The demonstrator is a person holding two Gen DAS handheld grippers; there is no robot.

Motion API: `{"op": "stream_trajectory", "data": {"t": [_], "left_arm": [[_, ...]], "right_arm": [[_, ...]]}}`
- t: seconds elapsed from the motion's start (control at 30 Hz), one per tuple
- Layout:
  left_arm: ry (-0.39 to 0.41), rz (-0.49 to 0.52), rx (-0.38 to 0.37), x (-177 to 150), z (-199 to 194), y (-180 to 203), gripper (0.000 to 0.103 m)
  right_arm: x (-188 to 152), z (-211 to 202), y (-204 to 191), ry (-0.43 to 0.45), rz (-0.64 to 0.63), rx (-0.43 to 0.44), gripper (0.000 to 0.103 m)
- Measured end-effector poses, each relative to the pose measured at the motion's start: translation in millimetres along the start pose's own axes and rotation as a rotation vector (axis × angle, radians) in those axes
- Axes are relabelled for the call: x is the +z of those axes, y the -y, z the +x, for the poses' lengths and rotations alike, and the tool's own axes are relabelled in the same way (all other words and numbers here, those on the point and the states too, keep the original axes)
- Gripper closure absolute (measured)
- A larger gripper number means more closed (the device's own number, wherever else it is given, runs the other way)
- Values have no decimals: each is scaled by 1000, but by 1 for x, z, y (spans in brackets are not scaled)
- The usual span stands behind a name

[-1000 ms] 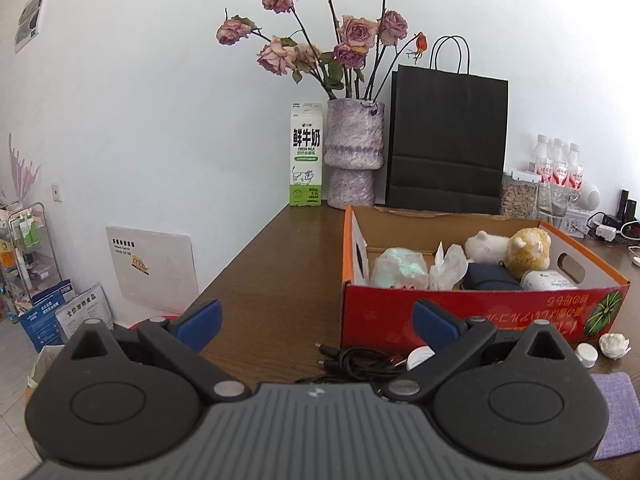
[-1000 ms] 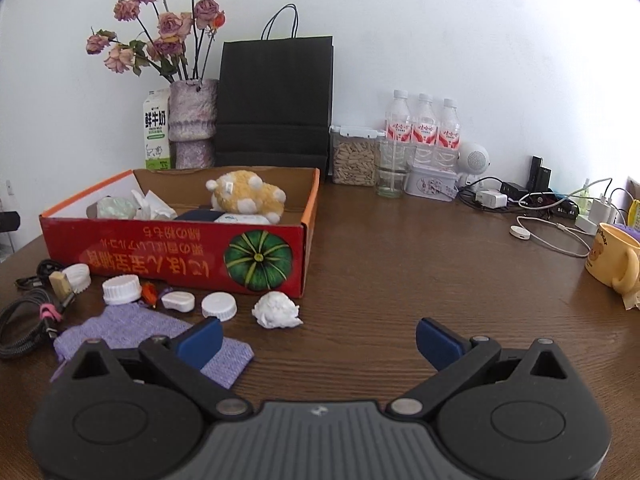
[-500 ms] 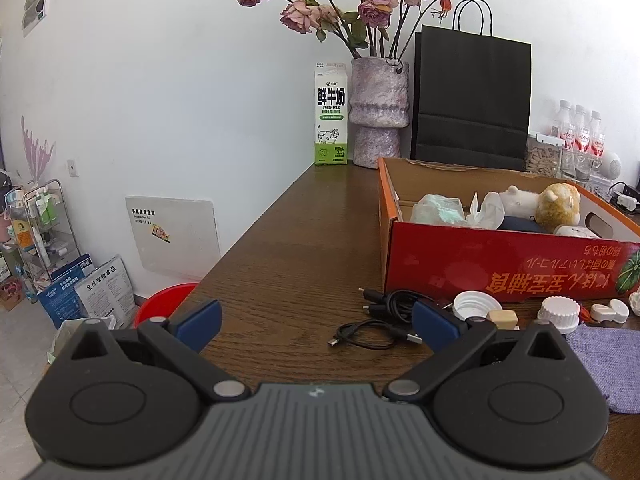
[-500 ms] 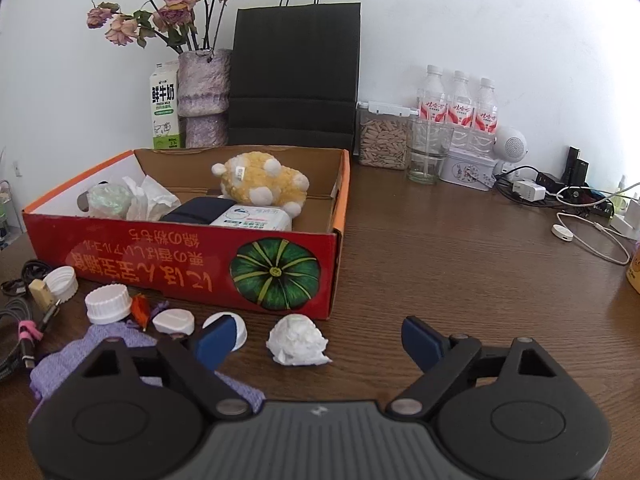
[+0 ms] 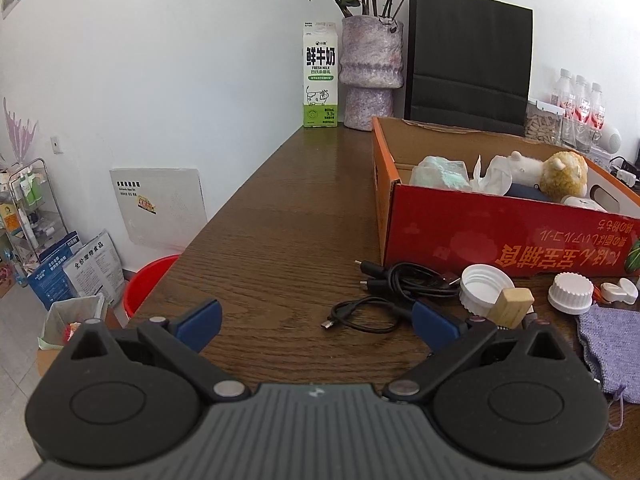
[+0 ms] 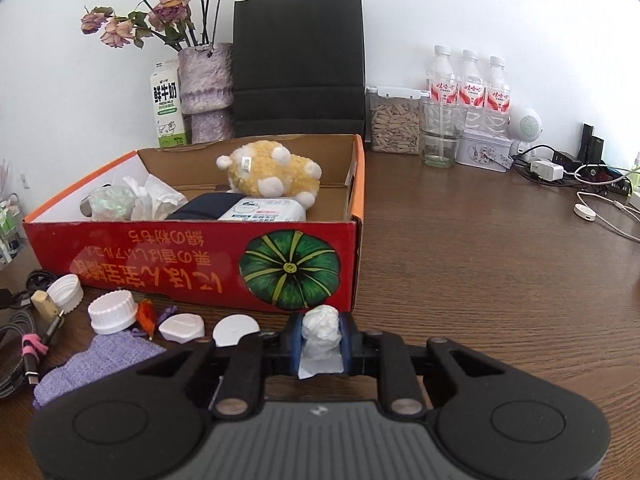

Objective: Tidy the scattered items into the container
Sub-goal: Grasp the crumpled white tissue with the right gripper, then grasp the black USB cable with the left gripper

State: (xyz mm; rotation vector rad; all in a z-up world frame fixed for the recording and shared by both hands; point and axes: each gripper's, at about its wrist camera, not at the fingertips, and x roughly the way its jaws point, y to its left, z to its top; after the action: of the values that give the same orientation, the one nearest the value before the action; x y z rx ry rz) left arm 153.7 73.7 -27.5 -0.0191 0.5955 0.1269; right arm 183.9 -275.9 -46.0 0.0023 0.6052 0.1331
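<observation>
A red cardboard box (image 6: pixel 192 258) holds a yellow plush toy (image 6: pixel 272 172), tissues and packs; it also shows in the left wrist view (image 5: pixel 500 236). My right gripper (image 6: pixel 321 342) is shut on a crumpled white tissue ball (image 6: pixel 320 326) just in front of the box. My left gripper (image 5: pixel 316 320) is open and empty above the table, near a black cable (image 5: pixel 404 280). White caps (image 6: pixel 112 312), a wooden block (image 5: pixel 512 306) and a purple cloth (image 6: pixel 100 360) lie before the box.
A vase of dried roses (image 6: pixel 204 80), a milk carton (image 5: pixel 320 76) and a black paper bag (image 6: pixel 300 60) stand at the back wall. Water bottles (image 6: pixel 466 80), a seed jar (image 6: pixel 394 120) and chargers (image 6: pixel 548 170) are at the right. The table's left edge (image 5: pixel 200 236) drops to a red bucket (image 5: pixel 144 284).
My right gripper moved forward and closed on the white tissue ball. My left gripper pulled back and left, so the cables and caps came into view.
</observation>
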Motion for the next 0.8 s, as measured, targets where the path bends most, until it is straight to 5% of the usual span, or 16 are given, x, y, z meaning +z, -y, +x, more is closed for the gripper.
{"op": "stream_trajectory", "data": {"t": [0.8], "left_arm": [[-105, 51, -85, 6, 23, 16, 6]], "right_arm": [[0, 3, 0, -18, 8, 0, 85]]}}
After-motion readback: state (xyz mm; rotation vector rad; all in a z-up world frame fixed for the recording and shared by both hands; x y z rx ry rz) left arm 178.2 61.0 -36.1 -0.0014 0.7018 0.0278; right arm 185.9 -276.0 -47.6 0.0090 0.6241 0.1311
